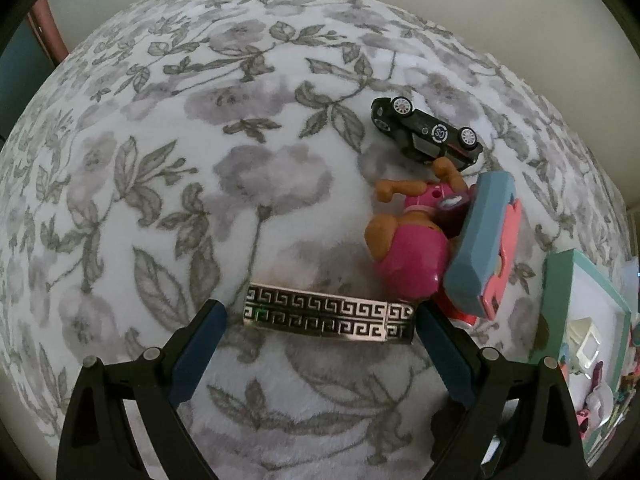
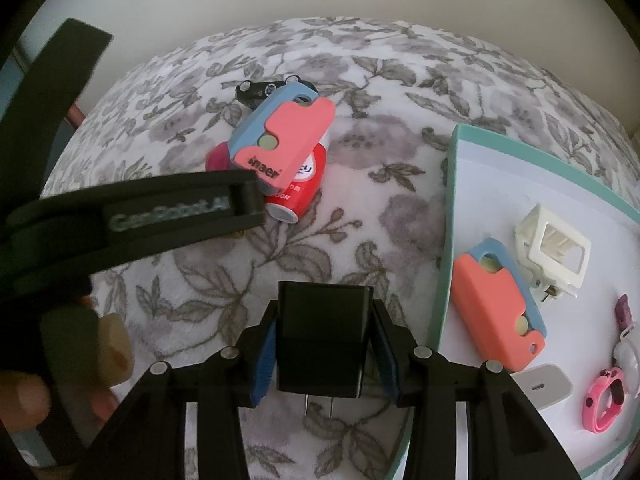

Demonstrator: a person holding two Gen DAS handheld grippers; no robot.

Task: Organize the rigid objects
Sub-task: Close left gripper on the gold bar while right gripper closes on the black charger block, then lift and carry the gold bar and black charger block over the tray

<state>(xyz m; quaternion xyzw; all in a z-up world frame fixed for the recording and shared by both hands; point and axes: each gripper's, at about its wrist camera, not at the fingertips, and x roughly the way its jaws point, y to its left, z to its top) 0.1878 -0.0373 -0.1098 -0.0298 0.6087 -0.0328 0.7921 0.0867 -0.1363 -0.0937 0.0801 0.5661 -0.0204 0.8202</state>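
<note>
While clamped, charger between right gripper pads.

2 coral-and-blue cases, 1 black toy car, 1 pink toy dog, 1 patterned bar, 1 black plug, 1 red can.

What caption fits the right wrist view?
Right gripper shut on black plug adapter beside the teal-rimmed tray.

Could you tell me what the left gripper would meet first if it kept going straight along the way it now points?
Most likely the patterned black-and-silver bar: it lies across the gap between the open left gripper fingers, on the floral blanket. How far above it the fingertips are is unclear.
</note>
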